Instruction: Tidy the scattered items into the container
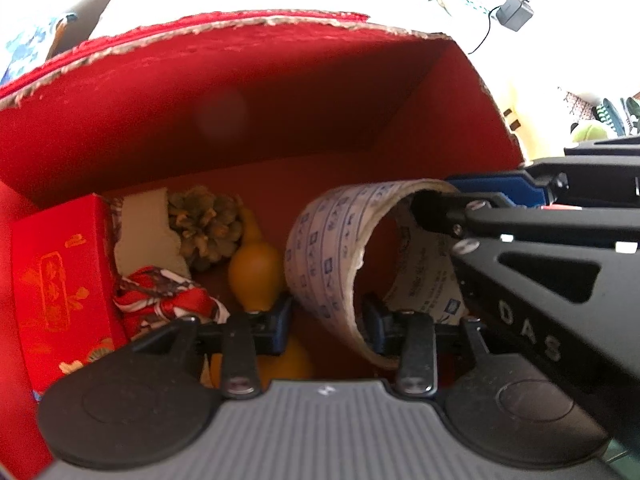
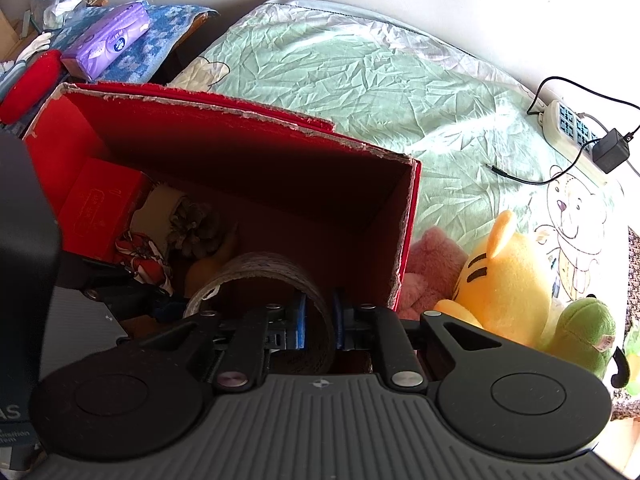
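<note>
Right gripper (image 2: 320,326): we see its blue pads clamped on the wall of the tape roll (image 2: 276,280), one pad inside the ring and one outside.
Left gripper (image 1: 328,320): its fingers stand apart, one on each side of the roll's near wall; we cannot tell whether either pad touches it.
Tape roll: a wide printed ring, tilted, held low inside the red box (image 1: 280,92), toward its right end; whether it rests on the floor we cannot tell.
Box contents: just left of the roll we find a yellow gourd (image 1: 254,270), then a pine cone (image 1: 206,228), a red patterned cloth (image 1: 160,300) and a small red carton (image 1: 60,280) against the left wall.
Box: open-topped, with a frayed rim, sitting on a crumpled green sheet (image 2: 360,80).
Beside the box: a pink plush (image 2: 432,268), a yellow plush (image 2: 504,284) and a green plush (image 2: 584,328) lie on the sheet to the right of it.
Farther back: a power strip (image 2: 572,128) with a black adapter (image 2: 610,154), and at far left a purple tissue pack (image 2: 108,40).
</note>
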A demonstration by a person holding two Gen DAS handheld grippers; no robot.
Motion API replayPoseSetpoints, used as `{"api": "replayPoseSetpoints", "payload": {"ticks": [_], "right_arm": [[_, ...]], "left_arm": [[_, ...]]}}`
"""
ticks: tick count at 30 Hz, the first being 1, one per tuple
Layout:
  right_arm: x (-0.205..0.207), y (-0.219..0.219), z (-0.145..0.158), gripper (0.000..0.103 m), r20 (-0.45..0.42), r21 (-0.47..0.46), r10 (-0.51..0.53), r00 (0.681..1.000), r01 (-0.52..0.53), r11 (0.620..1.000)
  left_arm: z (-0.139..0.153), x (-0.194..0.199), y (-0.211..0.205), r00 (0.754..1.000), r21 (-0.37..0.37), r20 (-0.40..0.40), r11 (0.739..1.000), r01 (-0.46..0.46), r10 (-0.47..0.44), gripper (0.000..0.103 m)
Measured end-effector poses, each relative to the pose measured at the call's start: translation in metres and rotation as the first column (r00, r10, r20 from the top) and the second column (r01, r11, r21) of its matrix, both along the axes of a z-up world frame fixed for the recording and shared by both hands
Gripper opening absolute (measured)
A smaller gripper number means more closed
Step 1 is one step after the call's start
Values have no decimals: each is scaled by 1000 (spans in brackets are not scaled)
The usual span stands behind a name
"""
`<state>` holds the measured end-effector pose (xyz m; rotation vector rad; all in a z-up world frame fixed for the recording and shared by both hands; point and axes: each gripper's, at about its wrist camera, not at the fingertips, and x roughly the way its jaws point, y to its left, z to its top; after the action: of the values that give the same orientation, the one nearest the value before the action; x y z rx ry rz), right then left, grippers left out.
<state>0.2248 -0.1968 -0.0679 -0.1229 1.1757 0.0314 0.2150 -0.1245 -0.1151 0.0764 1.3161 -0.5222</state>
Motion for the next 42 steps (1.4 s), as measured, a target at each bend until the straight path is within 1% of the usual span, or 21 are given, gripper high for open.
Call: {"api": "replayPoseSetpoints", "payload": {"ticks": [5, 7, 15, 20, 21, 28, 32, 33, 35, 37, 38, 39, 40, 41, 42], "right_arm": [[3, -5, 2, 12, 5, 26, -21, 1000, 21, 999], [5, -7, 3, 14, 6, 41, -34, 999, 33, 999], [14, -9, 3, 15, 15, 58, -70, 997, 69, 996], [18, -8, 3, 16, 15, 53, -83, 996, 82, 995], [18, -7, 3, 16, 12, 46, -78, 997, 77, 996], [12, -1, 6, 14, -38, 2, -27, 999, 27, 1000], [12, 2, 5, 14, -80, -17, 3, 997, -4, 1000], [13, 3, 3, 14, -91, -22, 5, 996, -7, 1000], [15, 4, 2, 14, -89, -20, 1, 996, -3, 1000], [17, 2, 1, 21, -77, 16, -15, 997, 17, 1000], [17, 1, 2, 23, -71, 30, -19, 997, 21, 999], [17, 1, 3, 24, -66, 36, -24, 998, 27, 999], [17, 0, 5, 28, -54, 38, -28, 998, 30, 999], [16, 0, 7, 28, -42, 38, -26, 999, 28, 999], [15, -1, 9, 28, -37, 45, -23, 999, 25, 999]], "left_arm": [[5, 6, -6, 1000, 16, -10, 1000, 11, -11, 43], [3, 16, -28, 1000, 14, -24, 1000, 11, -11, 44], [10, 28, -22, 999, 0, -44, 1000, 5, -5, 45], [10, 39, -18, 998, -32, -52, 999, 24, -26, 46], [10, 37, -13, 998, -37, -50, 999, 32, -33, 46], [18, 28, -14, 993, -53, -49, 993, 106, -109, 46], [18, 28, -19, 984, -40, -55, 985, 168, -170, 47], [17, 29, -20, 983, -39, -55, 984, 173, -175, 48], [16, 35, -19, 986, -40, -62, 988, 152, -154, 49], [16, 39, -17, 988, -65, -72, 989, 132, -136, 52], [18, 40, -15, 988, -73, -70, 989, 129, -135, 54], [19, 40, -14, 989, -84, -66, 988, 131, -136, 60], [21, 39, -11, 989, -95, -58, 987, 129, -135, 65], [25, 39, -8, 991, -99, -41, 987, 124, -129, 77], [29, 38, -5, 993, -100, -14, 988, 118, -120, 86]]}}
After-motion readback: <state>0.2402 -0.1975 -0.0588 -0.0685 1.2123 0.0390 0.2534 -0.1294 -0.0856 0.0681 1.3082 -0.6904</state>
